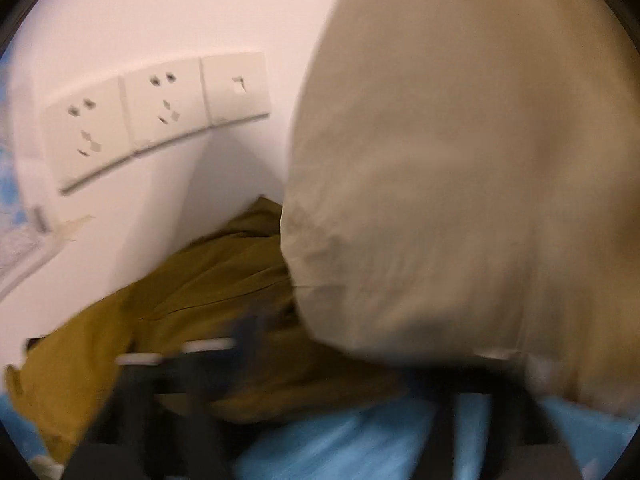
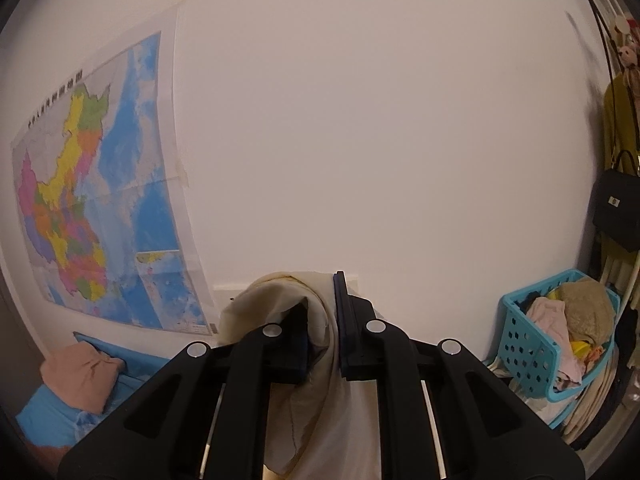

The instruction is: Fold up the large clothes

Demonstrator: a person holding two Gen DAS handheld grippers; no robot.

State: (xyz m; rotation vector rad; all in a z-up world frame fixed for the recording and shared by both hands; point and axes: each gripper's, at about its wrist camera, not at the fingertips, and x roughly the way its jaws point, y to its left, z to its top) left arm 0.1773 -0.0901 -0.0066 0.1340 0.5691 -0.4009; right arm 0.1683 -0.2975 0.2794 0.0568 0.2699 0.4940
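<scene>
Left wrist view, starting at the far left: a sliver of the map's blue edge, then a row of three wall sockets set in the white wall. Below them an olive-mustard garment lies crumpled on the blue bed sheet, right up against the wall. The left claw is a dark blur low in the picture; one finger shows at the left, the other side is smeared and partly behind cloth, so I cannot tell how far it is open or whether it has hold of anything. Filling the whole right side, very near the lens, hangs the cream garment, blocking everything beyond it.

Over to the right wrist view, left to right again: a folded pink garment sits on the blue bed at the lower left, a colourful map is taped to the wall above it. In the middle, the right claw is closed down on the cream garment, fabric bunched between the fingers, humped over the left finger and trailing down toward the camera. Bare white wall behind. Far right, a turquoise basket is heaped with clothes, and above it a black handbag hangs from a rack beside a mustard-coloured garment.
</scene>
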